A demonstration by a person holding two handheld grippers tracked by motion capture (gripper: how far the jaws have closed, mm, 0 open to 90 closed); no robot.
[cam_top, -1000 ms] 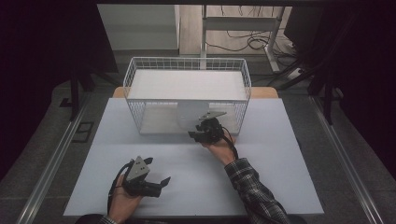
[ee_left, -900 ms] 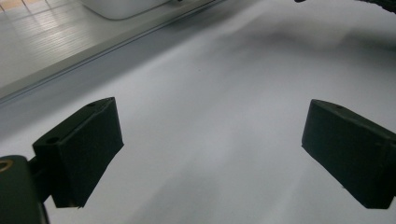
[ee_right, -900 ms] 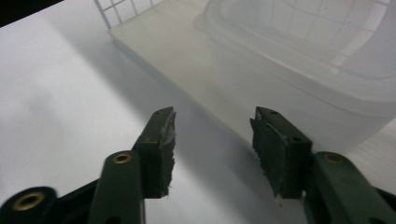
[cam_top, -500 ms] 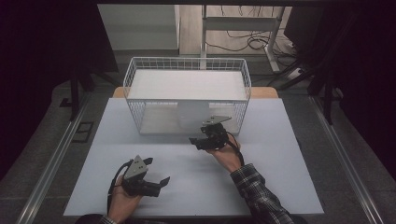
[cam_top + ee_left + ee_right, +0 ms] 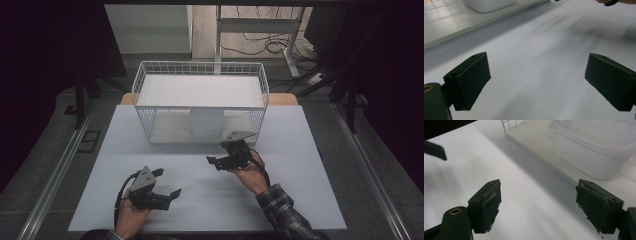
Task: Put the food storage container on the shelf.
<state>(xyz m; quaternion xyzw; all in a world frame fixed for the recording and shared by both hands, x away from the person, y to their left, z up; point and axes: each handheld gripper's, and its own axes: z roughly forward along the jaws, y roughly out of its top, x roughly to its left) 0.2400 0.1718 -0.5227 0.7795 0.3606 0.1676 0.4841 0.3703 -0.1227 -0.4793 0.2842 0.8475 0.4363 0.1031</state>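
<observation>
A white wire basket (image 5: 200, 102) stands on the white bench (image 5: 300, 165), at its far side, open face toward the person. Inside the basket is a flat white shelf or panel across the upper level; below it, on the basket floor, sits one white tub (image 5: 206, 124), upright, near the middle of the front opening. What the tub holds cannot be told. In the right gripper view the tub (image 5: 589, 155) shows as a translucent white container with rounded corners, resting on the basket's pale base board just behind the front wire.

The right gripper (image 5: 220, 161) is held above the bench just in front of the basket, toward its right half, near the tub but apart from it. Its fingers (image 5: 490, 202) are spread wide, released, with nothing between them; the pads look worn and frayed.

The left gripper (image 5: 172, 192) is held near the front edge of the bench, well apart from the basket, left of the right gripper. Its fingers (image 5: 471, 77) are likewise spread wide over bare bench surface, grasping nothing.
</observation>
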